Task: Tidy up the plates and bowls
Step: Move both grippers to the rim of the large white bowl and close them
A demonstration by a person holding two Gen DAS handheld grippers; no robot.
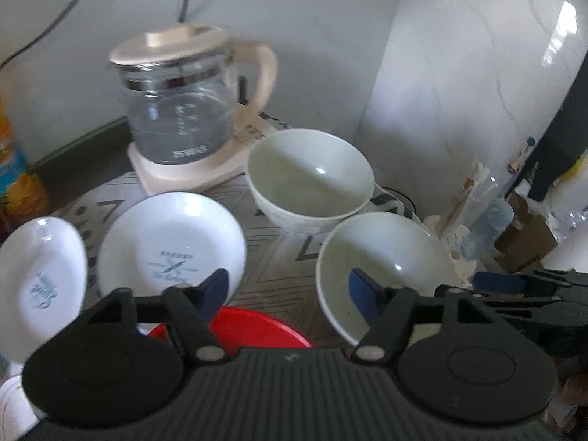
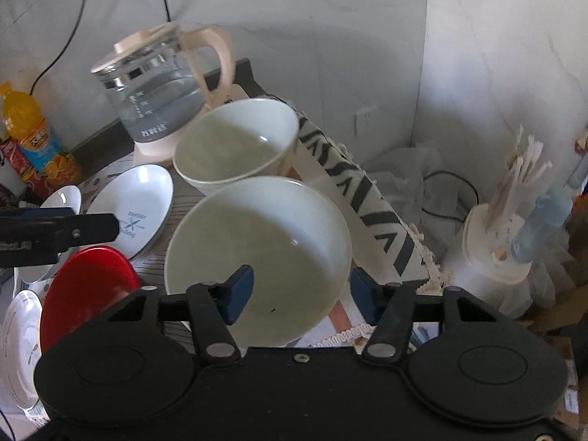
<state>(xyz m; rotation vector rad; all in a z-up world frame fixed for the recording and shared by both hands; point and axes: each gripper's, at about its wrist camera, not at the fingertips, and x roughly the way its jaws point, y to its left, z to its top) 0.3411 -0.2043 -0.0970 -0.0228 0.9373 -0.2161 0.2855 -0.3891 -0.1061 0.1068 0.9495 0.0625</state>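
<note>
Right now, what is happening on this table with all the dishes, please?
A person is sorting dishes with two tools. The right hand-held gripper straddles the rim of the nearer pale green ceramic bowl, one pad inside and one outside, not visibly clamped. The left hand-held gripper hangs open above the red plastic plate, holding nothing. A second pale green bowl, two white printed plates and a glass kettle stand untouched.

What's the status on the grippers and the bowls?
Left gripper open above red plate. Right gripper open, straddling near white bowl's rim. Nothing held. Path unobstructed.
</note>
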